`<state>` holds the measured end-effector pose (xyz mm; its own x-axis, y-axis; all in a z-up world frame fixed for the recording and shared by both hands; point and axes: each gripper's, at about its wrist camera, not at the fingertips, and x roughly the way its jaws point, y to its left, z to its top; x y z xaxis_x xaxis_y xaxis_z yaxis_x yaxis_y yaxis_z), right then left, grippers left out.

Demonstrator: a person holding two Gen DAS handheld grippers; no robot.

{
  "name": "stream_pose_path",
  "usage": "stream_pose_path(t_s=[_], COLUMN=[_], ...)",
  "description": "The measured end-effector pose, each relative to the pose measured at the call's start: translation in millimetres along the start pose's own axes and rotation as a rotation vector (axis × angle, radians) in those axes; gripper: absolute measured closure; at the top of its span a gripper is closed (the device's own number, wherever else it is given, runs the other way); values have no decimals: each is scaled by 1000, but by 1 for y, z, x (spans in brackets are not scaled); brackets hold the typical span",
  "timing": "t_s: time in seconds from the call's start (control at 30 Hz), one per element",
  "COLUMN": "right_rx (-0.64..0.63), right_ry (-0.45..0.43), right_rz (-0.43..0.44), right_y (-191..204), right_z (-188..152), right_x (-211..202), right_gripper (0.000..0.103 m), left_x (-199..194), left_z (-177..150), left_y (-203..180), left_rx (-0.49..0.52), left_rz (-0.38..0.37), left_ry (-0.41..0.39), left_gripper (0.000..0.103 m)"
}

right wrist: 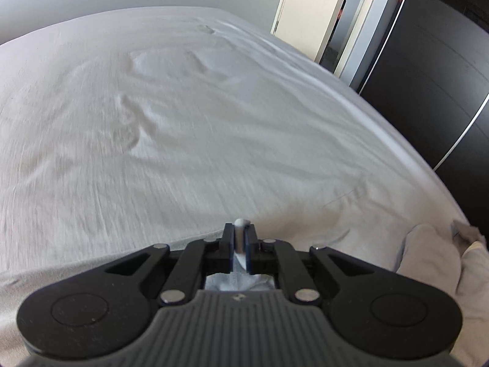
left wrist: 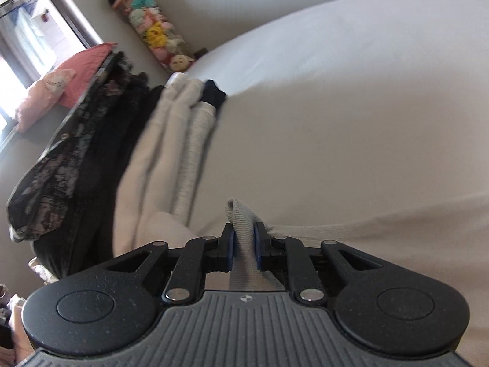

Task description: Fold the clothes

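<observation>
Clothes in a heap, dark floral pieces beside cream ones, lie at ten o'clock on the bed in the left wrist view, with pink pillows and a column of soft toys beyond. Only the right wrist view shows the dark wardrobe at two o'clock. Left tool, narrow, pinches a grey knit garment; right tool, nearly closed, grips a pale fold.

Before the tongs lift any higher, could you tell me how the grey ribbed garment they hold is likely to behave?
Probably floppy: the grey ribbed garment bunches into a soft fold between the left tongs. Likely light, since a thin pinch in the right tongs holds it. It should drape and drag over the white sheet.
</observation>
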<state>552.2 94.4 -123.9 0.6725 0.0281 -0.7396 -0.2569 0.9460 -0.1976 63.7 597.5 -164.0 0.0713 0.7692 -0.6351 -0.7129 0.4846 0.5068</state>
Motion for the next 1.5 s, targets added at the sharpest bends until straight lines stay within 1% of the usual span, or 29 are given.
stream_pose_path(t_s=[0.03, 0.07, 0.13, 0.2, 0.23, 0.3, 0.37, 0.5, 0.57, 0.63, 0.73, 0.83, 0.93, 1.13, 1.2, 1.23, 1.27, 1.33, 1.37, 1.4, 1.43, 1.47, 1.5], right_rx=[6, 11, 19, 36, 43, 47, 45, 59, 117, 205, 322, 397, 403, 444, 457, 458, 456, 452, 447, 436, 425, 414, 409], right_ry=[5, 6, -7, -27, -40, -52, -40, 7, 33, 56, 84, 93, 76, 48, 37, 31, 26, 14, 7, -3, -12, -22, -29], right_rz=[2, -1, -17, -17, -13, 24, 92, 167, 179, 192, 185, 186, 207, 244, 252, 253, 255, 260, 255, 237, 220, 202, 190], right_y=[0, -2, -7, -15, -18, -23, -25, -23, -29, -39, -55, -66, -70, -80, -83, -84, -85, -88, -88, -89, -90, -91, -93], right_z=[-1, -2, -4, -6, -7, -12, -23, -50, -61, -69, -76, -79, -72, -65, -64, -64, -63, -63, -63, -63, -63, -62, -62], right_x=[0, -1, -12, -25, -33, -49, -64, -81, -81, -76, -64, -52, -44, -28, -25, -25, -24, -27, -29, -32, -36, -39, -41], right_gripper=[88, 79, 72, 72, 72, 72, 72, 72, 72, 72, 72, 72, 72, 73, 76, 87, 93, 100, 101, 101, 101, 101, 101], left_x=[-1, -3, -13, -29, -39, -65, -90, -143, -165, -184, -203, -215, -217, -222, -229, -234, -236, -238, -241, -242, -242, -243, -243], left_z=[0, 1, 1, 0, -1, -4, -10, -28, -40, -50, -62, -70, -75, -84, -90, -92, -93, -94, -94, -93, -92, -90, -89], left_y=[-1, 0, 5, 11, 13, 17, 17, -4, -24, -45, -81, -119, -149, -193, -200, -204, -209, -219, -223, -227, -229, -231, -231], left_rx=[8, 9, 0, -2, -3, -2, 5, 52, 94, 130, 174, 238, 283, 360, 378, 392, 409, 432, 441, 450, 458, 464, 467], left_rz=[7, 11, 9, 16, 14, -7, -65, -253, -336, -418, -522, -580, -640, -701, -726, -735, -741, -732, -723, -717, -722, -729, -728], left_ry=[-1, -4, -24, -55, -77, -130, -167, -232, -267, -296, -320, -334, -317, -303, -311, -315, -315, -320, -325, -329, -324, -319, -317], left_gripper=[81, 80, 77, 73, 73, 73, 73, 73, 73, 73, 73, 73, 73, 73, 73, 73, 73, 73, 73, 76, 93, 99, 100])
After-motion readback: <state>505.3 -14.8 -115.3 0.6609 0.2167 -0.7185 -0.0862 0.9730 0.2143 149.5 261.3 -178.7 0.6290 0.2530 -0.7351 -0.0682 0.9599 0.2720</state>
